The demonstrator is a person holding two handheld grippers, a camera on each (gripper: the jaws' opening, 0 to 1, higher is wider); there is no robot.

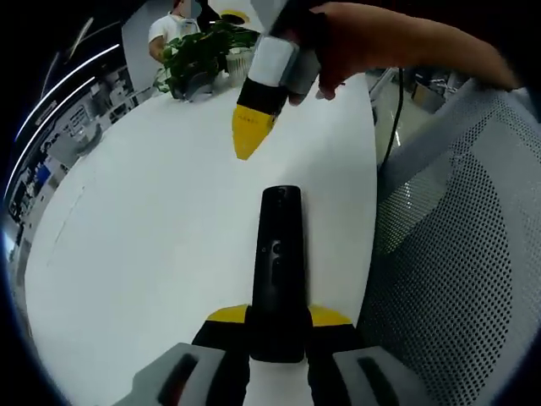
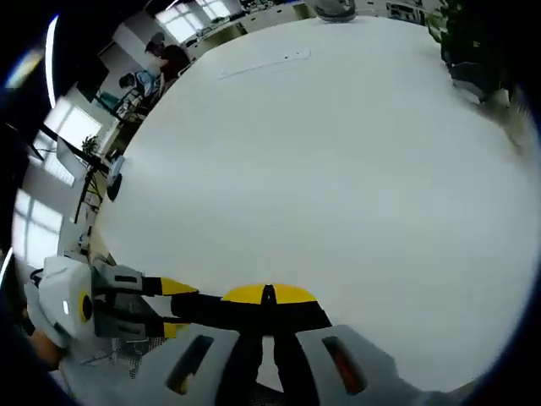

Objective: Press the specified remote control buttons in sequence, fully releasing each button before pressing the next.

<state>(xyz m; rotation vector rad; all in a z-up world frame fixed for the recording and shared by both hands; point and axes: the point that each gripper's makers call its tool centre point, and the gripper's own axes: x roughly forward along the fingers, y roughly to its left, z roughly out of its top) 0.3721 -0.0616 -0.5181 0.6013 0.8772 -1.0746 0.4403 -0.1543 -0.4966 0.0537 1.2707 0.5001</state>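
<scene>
Left gripper view has our left gripper (image 1: pixel 279 326) with fingers clenched on the black remote (image 1: pixel 279 262) over the white surface (image 1: pixel 152 237). Our right gripper (image 1: pixel 251 135), fingers closed tip-to-tip on nothing, hovers beyond the remote's far end; coming down crooked, we'd probably hit a neighboring button or tip the remote.

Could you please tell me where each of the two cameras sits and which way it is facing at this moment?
Left gripper view: rides on the left gripper, looking along the white table to a potted plant; its jaws clamp the black remote; a hand brings the right gripper in from above.
Right gripper view: rides on the right gripper, jaws shut, looking across bare table; the left gripper enters low left.
Shared: table, both grippers.
</scene>
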